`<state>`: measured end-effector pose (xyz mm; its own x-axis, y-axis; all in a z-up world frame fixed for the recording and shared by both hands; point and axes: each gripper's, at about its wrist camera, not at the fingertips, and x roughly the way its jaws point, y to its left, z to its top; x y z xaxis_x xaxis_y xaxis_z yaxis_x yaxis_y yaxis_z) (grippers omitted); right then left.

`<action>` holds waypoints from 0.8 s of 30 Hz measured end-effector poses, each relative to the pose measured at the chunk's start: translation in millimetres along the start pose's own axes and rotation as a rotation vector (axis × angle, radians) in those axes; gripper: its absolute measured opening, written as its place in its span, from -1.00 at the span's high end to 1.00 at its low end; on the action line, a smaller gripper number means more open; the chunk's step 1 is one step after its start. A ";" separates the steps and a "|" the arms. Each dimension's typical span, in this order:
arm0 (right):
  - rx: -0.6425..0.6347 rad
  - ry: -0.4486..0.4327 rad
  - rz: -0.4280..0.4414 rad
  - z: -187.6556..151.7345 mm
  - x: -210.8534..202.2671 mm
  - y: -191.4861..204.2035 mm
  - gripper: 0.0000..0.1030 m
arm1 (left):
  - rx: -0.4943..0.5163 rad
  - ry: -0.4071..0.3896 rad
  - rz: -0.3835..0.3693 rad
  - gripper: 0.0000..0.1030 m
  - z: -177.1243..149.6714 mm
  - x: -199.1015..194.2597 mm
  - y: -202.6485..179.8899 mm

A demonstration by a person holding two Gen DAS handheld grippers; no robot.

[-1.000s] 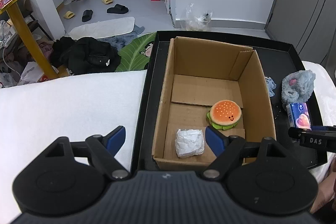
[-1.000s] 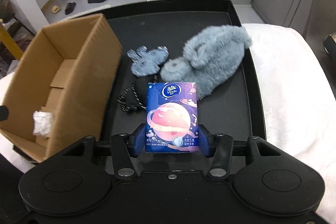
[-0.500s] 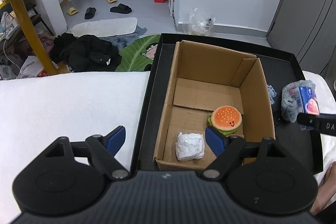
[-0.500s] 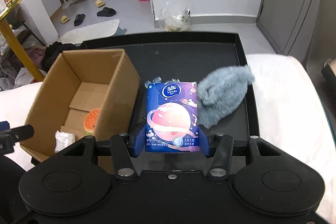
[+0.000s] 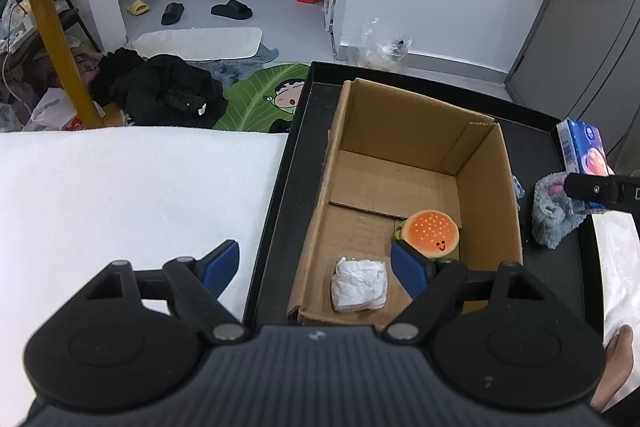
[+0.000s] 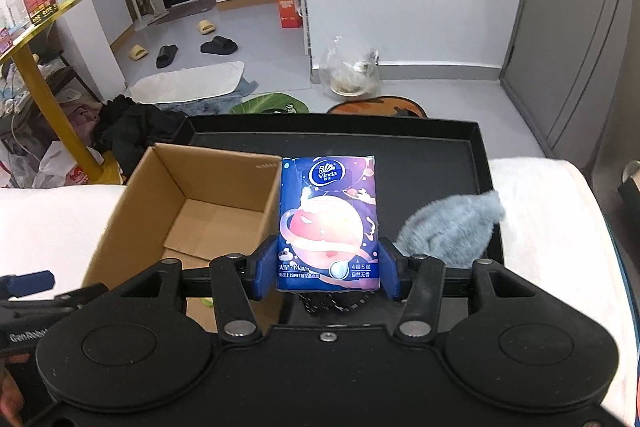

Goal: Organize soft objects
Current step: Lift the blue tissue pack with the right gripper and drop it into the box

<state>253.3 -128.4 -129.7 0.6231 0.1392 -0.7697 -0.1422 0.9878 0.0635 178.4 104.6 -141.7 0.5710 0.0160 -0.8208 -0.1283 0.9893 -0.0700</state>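
My right gripper (image 6: 327,269) is shut on a blue Vinda tissue pack (image 6: 329,219) and holds it in the air over the black tray (image 6: 440,155), just right of the open cardboard box (image 6: 132,203). The pack also shows at the right edge of the left wrist view (image 5: 584,155). My left gripper (image 5: 316,267) is open and empty, low over the box's near left wall. In the box (image 5: 492,187) lie a burger plush (image 5: 431,233) and a white crumpled packet (image 5: 359,283). A grey furry plush (image 6: 450,227) lies on the tray right of the box.
White towel-covered surface (image 5: 120,195) lies left of the tray and another part (image 6: 548,235) to the right. A small blue-grey item (image 5: 517,186) lies by the box's right wall. Beyond the tray is the floor with clothes and slippers.
My right gripper has lifted the tissue pack higher and swung it toward the box. The left gripper has risen slightly and stays open.
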 end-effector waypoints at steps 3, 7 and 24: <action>-0.020 -0.004 0.013 4.6 2.3 8.1 0.02 | -0.013 -0.002 -0.007 -0.58 0.1 0.8 2.4; -0.047 -0.007 0.044 11.9 6.2 21.4 0.02 | -0.034 -0.003 -0.021 -0.52 -0.3 0.7 6.8; -0.119 0.042 0.132 20.1 27.6 73.7 0.01 | -0.086 0.102 -0.044 0.79 -0.7 23.1 19.1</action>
<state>275.4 -50.3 -133.5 0.5606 0.2611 -0.7858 -0.3117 0.9457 0.0918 188.5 123.8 -162.4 0.4926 -0.0459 -0.8690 -0.1767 0.9725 -0.1515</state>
